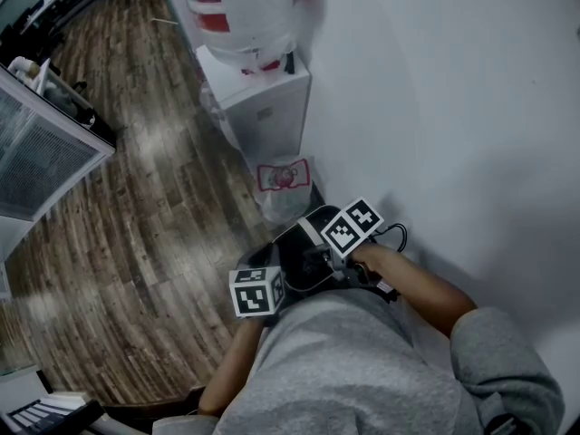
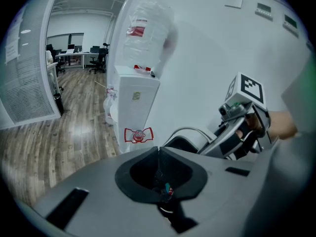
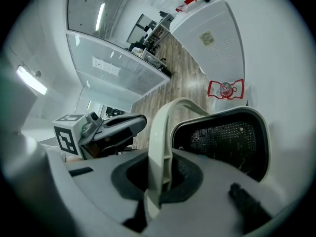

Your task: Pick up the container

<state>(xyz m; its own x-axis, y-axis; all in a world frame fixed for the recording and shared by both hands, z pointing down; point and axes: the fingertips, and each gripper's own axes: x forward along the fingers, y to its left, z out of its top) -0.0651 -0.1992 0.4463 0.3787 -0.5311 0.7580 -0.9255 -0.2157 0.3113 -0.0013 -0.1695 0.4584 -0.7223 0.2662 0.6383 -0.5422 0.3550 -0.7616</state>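
Note:
The container (image 3: pixel 232 139) is a dark bin with a perforated inside and a pale arched handle (image 3: pixel 163 132). My right gripper (image 3: pixel 159 184) is shut on that handle, and the bin hangs just beyond the jaws. In the head view the bin (image 1: pixel 304 236) is held in front of the person's lap, under the right gripper (image 1: pixel 328 254). The left gripper (image 1: pixel 270 277) is close beside it, to the left. In its own view the left gripper (image 2: pixel 159 153) has its jaws shut with nothing between them, and the bin (image 2: pixel 190 138) shows past it.
A white water dispenser (image 1: pixel 263 98) with a large bottle (image 1: pixel 240 7) stands against the white wall (image 1: pixel 453 107). A clear bag with a red mark (image 1: pixel 284 181) sits at its foot. A glass partition (image 1: pixel 45 152) is at the left, over the wood floor (image 1: pixel 154 225).

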